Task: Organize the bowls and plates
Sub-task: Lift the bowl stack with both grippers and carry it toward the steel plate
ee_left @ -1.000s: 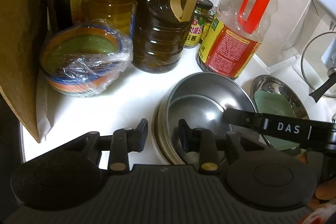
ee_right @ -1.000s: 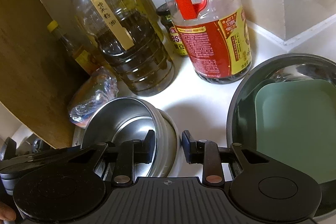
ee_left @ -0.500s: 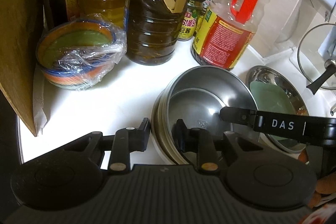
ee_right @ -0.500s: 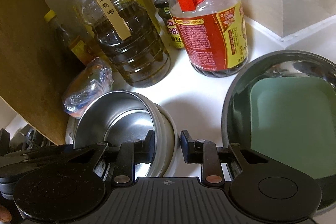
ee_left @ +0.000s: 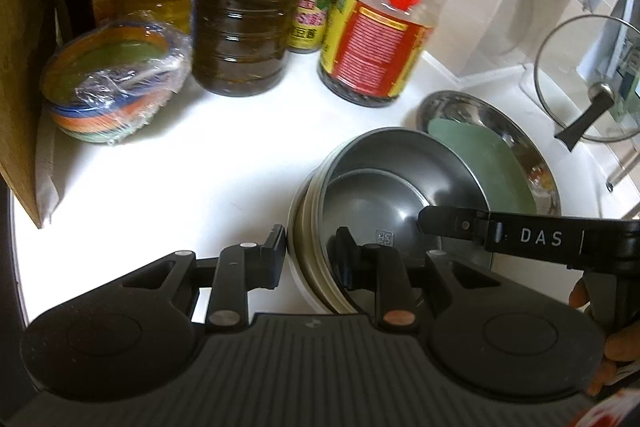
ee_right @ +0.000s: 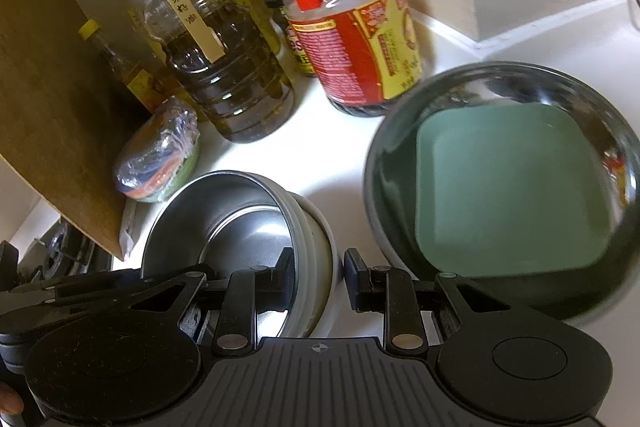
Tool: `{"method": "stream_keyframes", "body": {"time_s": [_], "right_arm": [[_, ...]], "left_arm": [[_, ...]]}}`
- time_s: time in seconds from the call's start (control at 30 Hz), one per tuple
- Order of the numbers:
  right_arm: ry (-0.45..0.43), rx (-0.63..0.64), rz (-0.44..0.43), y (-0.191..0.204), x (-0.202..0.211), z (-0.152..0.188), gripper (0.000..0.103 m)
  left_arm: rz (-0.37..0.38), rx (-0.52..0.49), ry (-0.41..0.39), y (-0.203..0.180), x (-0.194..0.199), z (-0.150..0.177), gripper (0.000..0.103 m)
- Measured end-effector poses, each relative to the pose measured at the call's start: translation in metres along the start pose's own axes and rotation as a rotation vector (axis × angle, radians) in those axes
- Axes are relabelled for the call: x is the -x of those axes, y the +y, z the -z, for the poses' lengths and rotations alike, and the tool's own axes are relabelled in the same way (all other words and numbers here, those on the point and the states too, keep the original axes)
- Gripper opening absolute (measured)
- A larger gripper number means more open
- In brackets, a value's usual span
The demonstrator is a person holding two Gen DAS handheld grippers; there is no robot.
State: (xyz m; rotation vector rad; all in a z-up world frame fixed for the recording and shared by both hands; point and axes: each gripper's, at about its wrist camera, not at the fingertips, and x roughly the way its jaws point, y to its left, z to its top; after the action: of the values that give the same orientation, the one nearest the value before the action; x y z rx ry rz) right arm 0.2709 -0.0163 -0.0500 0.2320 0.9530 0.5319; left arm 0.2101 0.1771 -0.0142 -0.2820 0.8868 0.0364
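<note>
Kitchen countertop (ee_left: 180, 179), white, viewed from its near edge.

1. Stack of steel bowls (ee_left: 400, 179): nested, near the front edge, at the middle. Left gripper (ee_left: 310, 251) is clenched on the stack's left rim, 1 finger outside and 1 inside the top bowl. Right gripper (ee_right: 318, 265) is clamped on the opposite rim in the same way.
2. Steel dish (ee_right: 376, 147): just beside the stack, towards the right end, holding 1 green square plate (ee_right: 500, 187).
3. Film-wrapped coloured bowls (ee_left: 116, 87): 1 bundle at the back left, against a brown board (ee_left: 20, 67).
4. Dark oil bottle (ee_left: 240, 27), small jar (ee_left: 314, 15) and red-handled bottle (ee_left: 376, 39): in a row along the back edge.
5. Glass lid (ee_left: 580, 75): far right, propped on edge.
</note>
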Motion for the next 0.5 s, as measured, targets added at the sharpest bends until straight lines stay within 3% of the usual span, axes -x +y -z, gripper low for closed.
{"method": "stream_keyframes", "body": {"time_s": [0.5], "right_arm": [[-0.007,0.003,0.067,-0.005,0.021,0.015,0.027]], "left_arm": [[-0.011,-0.048,-0.001,-0.025,0.003,0.011,0.023]]}}
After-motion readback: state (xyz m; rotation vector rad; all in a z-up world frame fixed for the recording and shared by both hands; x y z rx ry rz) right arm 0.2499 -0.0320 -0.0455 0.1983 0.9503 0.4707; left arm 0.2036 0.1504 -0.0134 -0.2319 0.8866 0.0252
